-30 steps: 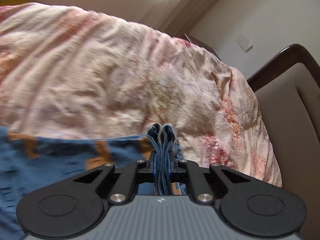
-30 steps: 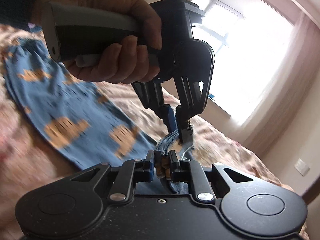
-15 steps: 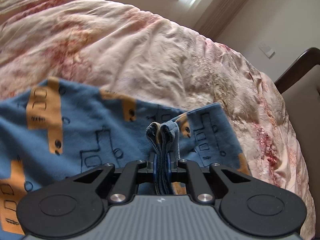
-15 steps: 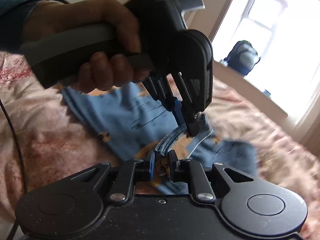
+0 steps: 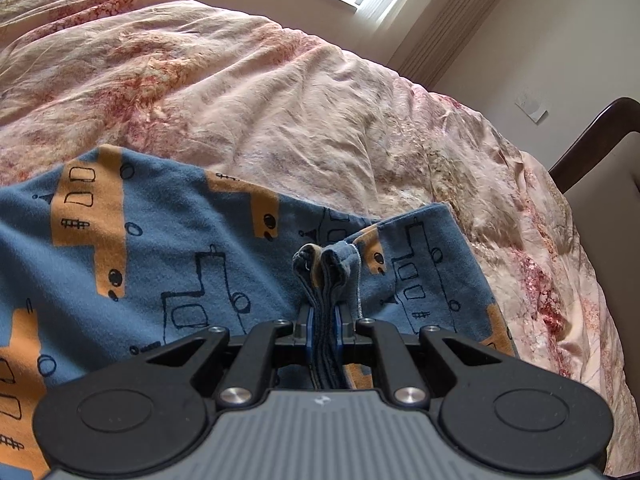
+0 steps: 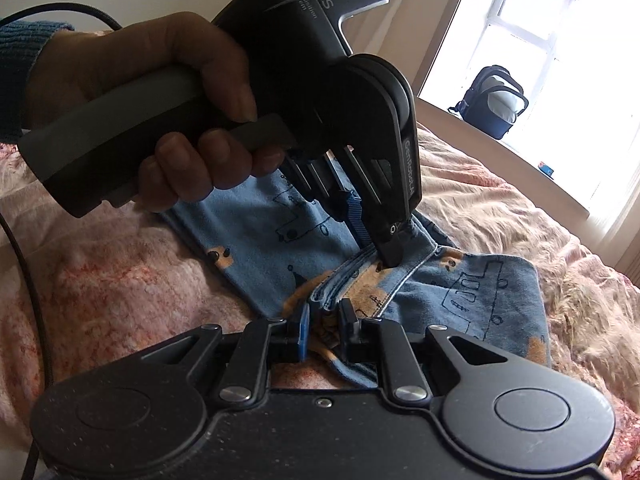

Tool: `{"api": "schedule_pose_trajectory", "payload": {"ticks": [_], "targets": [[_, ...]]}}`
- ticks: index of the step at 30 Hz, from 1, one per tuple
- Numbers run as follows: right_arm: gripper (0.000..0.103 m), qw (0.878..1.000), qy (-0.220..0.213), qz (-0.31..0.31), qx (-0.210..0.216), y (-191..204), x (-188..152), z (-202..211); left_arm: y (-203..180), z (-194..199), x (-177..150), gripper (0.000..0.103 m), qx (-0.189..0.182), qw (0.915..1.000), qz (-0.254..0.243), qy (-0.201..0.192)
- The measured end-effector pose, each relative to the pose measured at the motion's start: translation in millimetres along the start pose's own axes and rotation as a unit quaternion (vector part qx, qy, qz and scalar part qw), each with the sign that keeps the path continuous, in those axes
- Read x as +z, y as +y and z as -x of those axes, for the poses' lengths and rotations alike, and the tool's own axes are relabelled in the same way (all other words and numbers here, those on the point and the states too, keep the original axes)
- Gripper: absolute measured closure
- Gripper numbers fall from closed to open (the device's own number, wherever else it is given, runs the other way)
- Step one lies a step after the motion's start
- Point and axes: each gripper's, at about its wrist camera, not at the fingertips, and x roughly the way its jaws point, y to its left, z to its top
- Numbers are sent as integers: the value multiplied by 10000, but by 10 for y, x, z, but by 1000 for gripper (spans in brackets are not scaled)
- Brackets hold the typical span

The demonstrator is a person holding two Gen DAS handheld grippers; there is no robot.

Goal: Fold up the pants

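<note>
Bed (image 5: 280,92) with a pink floral duvet fills both views; window (image 6: 532,40) far, a backpack (image 6: 494,100) on the sill.

Pants (image 5: 160,248), blue with orange bus prints, lie flat on the duvet at the near side. In the left wrist view their long axis runs left to right across us, most of the cloth spreading left of the tool, and a shorter folded flap (image 5: 432,264) to the right.

We hold both tools on the same bunched hem edge. Left tool (image 5: 323,320): pressed together, pinching several stacked layers of the pants edge that stick up between its pads. In the right wrist view that left tool (image 6: 390,254) comes down from above, gripped by our left hand (image 6: 160,120), tip on the hem.

Right tool (image 6: 324,320): jaws slightly spread around the layered edge; we cannot tell whether it is squeezing or only straddling the cloth.

The two tools sit just beside each other, right one nearer to us along the hem. We judge the fold is laid down and release comes next; the bulk of cloth lies left of the left tool, so any smoothing would go that way.
</note>
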Motion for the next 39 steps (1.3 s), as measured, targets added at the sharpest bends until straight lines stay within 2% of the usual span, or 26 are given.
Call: {"api": "schedule_pose_trajectory", "payload": {"ticks": [18, 25, 32, 35, 39], "targets": [[86, 10000, -2, 2, 0, 11, 2, 6, 23, -10, 12, 92, -4, 9998, 187, 39], [87, 9998, -126, -117, -53, 13, 3, 33, 58, 35, 27, 93, -129, 9991, 401, -19], [88, 9983, -538, 39, -229, 131, 192, 216, 169, 394, 135, 93, -314, 9974, 623, -166], [88, 9976, -690, 74, -73, 205, 326, 270, 293, 618, 157, 93, -258, 9970, 692, -236], [88, 9957, -843, 191, 336, 356, 496, 252, 534, 906, 92, 93, 61, 9966, 754, -327]]}}
